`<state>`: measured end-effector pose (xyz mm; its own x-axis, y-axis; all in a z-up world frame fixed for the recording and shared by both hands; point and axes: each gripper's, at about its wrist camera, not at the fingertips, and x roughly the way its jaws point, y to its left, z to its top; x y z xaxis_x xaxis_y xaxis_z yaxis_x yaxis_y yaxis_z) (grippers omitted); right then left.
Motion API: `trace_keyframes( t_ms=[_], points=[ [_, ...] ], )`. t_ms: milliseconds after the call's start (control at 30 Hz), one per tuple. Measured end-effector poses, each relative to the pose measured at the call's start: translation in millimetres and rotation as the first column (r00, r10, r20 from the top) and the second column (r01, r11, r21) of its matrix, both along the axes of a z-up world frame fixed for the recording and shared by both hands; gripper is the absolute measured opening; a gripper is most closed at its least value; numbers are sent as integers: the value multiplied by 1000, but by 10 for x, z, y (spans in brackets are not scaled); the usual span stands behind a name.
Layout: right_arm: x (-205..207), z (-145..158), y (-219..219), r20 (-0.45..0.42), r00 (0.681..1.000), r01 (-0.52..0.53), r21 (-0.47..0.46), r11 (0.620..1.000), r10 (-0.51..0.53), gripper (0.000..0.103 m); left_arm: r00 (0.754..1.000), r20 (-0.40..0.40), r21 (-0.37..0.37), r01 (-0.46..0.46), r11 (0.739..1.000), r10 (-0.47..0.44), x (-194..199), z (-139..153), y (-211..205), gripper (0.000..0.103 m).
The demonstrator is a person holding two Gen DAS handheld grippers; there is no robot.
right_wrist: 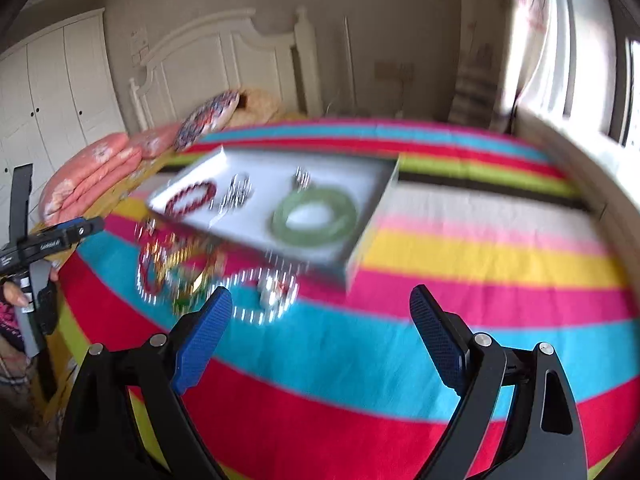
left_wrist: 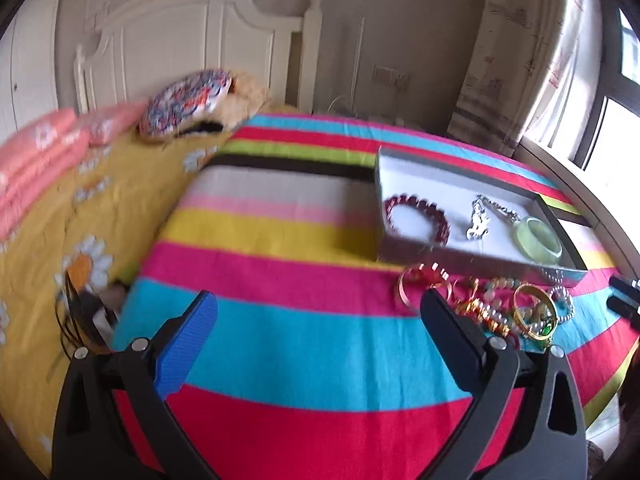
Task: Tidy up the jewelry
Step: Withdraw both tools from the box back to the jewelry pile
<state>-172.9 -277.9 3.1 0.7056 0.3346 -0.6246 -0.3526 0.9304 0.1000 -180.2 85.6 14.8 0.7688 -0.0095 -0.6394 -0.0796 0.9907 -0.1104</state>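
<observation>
Left wrist: jewelry (left_wrist: pixel 496 308) beside tray (left_wrist: pixel 480 258)

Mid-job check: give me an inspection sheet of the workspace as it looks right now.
Surface: striped multicolour bedspread.
Job's things: shallow white tray holding dark red bead bracelet, silver chain piece, pale green jade bangle; loose pile of gold and beaded bracelets in front of it.
Clutter: nothing seen.
Grippers: left gripper open, empty; right gripper open, empty.
Cables: nothing seen.
Surroundings: white headboard, folded pink quilts, window.
</observation>
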Motion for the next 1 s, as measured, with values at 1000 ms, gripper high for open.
trace_keyframes(
  t_ms=[1000],
  points=[
    [210, -212, 1456, -129, 961, -269, -238, 933, 244, 76, 998, -8, 12, 55, 998, -55, 129, -97, -80, 100]
  ],
)
